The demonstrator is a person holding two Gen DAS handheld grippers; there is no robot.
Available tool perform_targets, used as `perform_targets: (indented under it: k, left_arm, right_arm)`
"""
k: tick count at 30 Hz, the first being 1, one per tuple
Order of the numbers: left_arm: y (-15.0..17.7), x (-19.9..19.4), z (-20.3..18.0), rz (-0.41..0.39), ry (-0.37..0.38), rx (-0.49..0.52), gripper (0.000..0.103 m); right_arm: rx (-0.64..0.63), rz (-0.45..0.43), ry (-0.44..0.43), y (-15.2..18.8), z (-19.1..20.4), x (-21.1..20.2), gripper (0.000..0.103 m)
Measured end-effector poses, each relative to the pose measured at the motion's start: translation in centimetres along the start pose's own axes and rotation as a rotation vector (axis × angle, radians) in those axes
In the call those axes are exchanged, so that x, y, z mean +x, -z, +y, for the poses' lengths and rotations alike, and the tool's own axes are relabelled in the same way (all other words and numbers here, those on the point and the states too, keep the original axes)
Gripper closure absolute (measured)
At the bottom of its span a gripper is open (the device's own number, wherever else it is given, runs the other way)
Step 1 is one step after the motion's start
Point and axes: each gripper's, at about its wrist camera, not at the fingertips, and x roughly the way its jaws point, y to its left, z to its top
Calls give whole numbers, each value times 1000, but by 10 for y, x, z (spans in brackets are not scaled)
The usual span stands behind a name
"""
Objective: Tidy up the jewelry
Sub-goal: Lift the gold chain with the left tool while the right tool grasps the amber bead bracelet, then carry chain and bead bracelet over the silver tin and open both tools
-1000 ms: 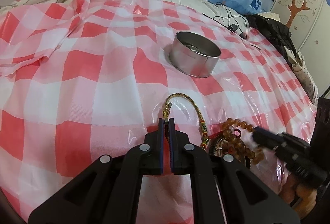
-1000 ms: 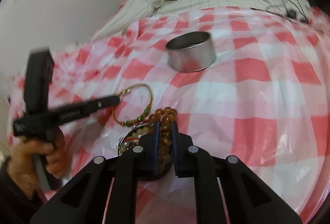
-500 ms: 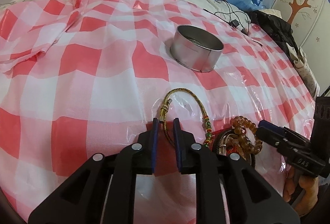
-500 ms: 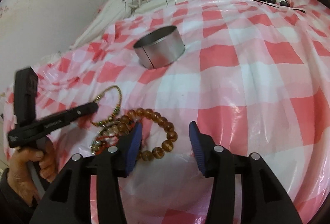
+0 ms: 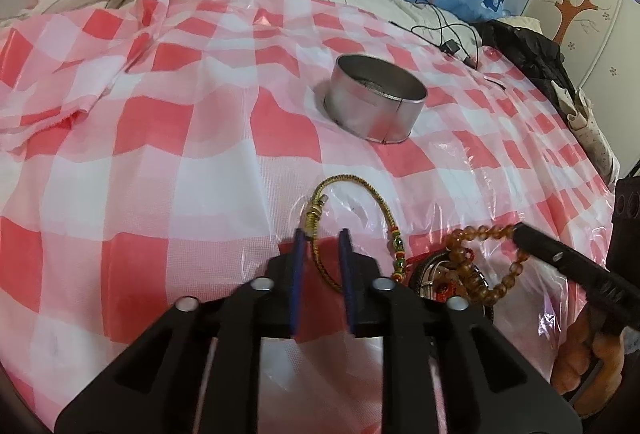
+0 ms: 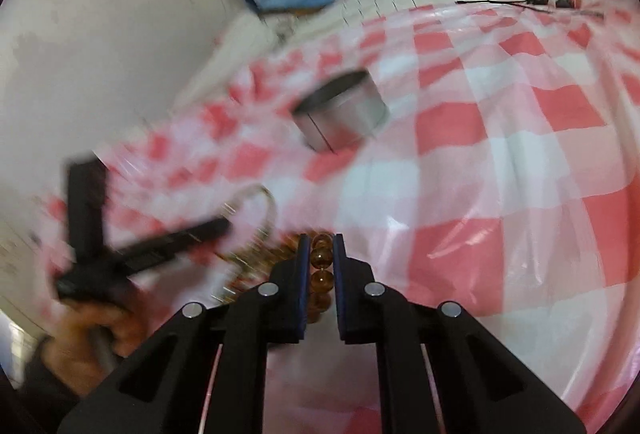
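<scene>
Right claw grips the amber bead bracelet, its blue-padded fingers closed on a few beads. Left claw is narrowly parted around the gold braided cord bracelet, the cord lying between the fingers, not pinched. Both bracelets rest on the red-and-white checked plastic cloth, near the round silver metal tin (the likely destination).

Largest risk, I judge: the bead strand touches a tangle of other jewellery, so lifting could drag the whole heap. Next, the slick round beads may roll out of the pads. Smallest: the thin cord could slip aside as the left fingers close.
</scene>
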Motion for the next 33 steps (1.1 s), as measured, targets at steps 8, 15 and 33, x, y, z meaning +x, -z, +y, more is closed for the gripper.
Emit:
perform_targets:
  k: [8, 15, 33]
  left_arm:
    - [-2, -5, -8, -19, -7, 42, 97]
    - [-2, -8, -14, -30, -28, 79, 97]
    - [-6, -30, -28, -131, -55, 154, 99]
  right_arm:
    - [30, -48, -96, -7, 4, -8, 91]
    - [41, -48, -111, -7, 2, -8, 91]
    - [24, -78, -142, -9, 7, -11, 91]
